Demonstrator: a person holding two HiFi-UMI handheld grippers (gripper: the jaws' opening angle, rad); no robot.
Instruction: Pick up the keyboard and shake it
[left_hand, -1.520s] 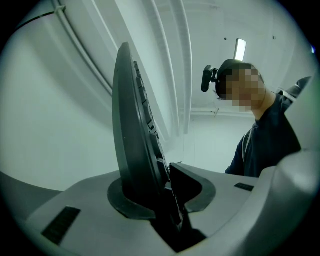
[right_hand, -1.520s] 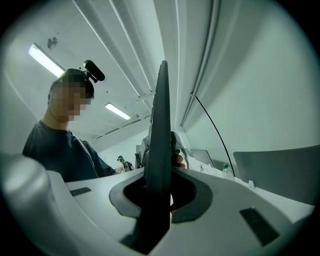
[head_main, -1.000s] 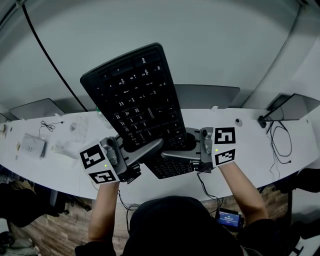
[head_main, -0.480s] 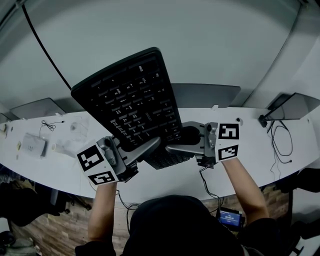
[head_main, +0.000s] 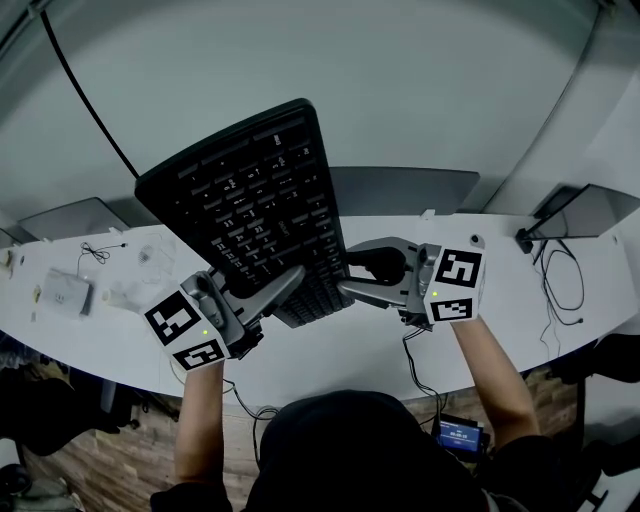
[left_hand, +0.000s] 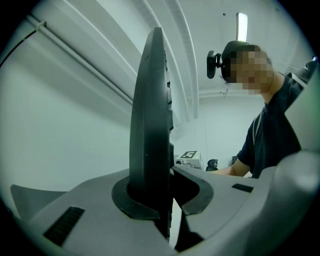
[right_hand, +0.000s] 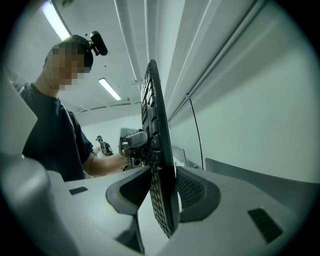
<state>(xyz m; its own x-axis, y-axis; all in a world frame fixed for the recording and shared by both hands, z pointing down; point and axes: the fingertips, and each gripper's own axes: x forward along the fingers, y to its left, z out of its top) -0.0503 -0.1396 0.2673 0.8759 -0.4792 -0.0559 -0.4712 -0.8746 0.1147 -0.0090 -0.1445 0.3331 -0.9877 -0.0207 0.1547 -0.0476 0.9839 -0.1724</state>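
The black keyboard (head_main: 250, 205) stands up off the white desk (head_main: 340, 345), leaning to the left, with its keys toward me. My left gripper (head_main: 287, 285) is shut on its lower edge; in the left gripper view the keyboard (left_hand: 150, 135) runs edge-on and the left gripper (left_hand: 159, 196) pinches it from both sides. My right gripper (head_main: 350, 278) sits at the keyboard's lower right corner, and its jaws have just been opening. In the right gripper view the keyboard (right_hand: 159, 165) still passes between the jaws of the right gripper (right_hand: 162, 192), with a gap on the key side.
Grey monitor backs stand along the desk's far edge (head_main: 405, 190), (head_main: 72, 216), (head_main: 590, 210). A small white box (head_main: 64, 291) and thin cables (head_main: 100, 250) lie at the left; more cables (head_main: 558, 290) hang at the right. The person's arm (left_hand: 265, 145) fills the space behind the keyboard.
The right gripper's jaws have spread and let go of the keyboard. The keyboard has swung to the left in the left gripper, and the right gripper has drawn slightly right.
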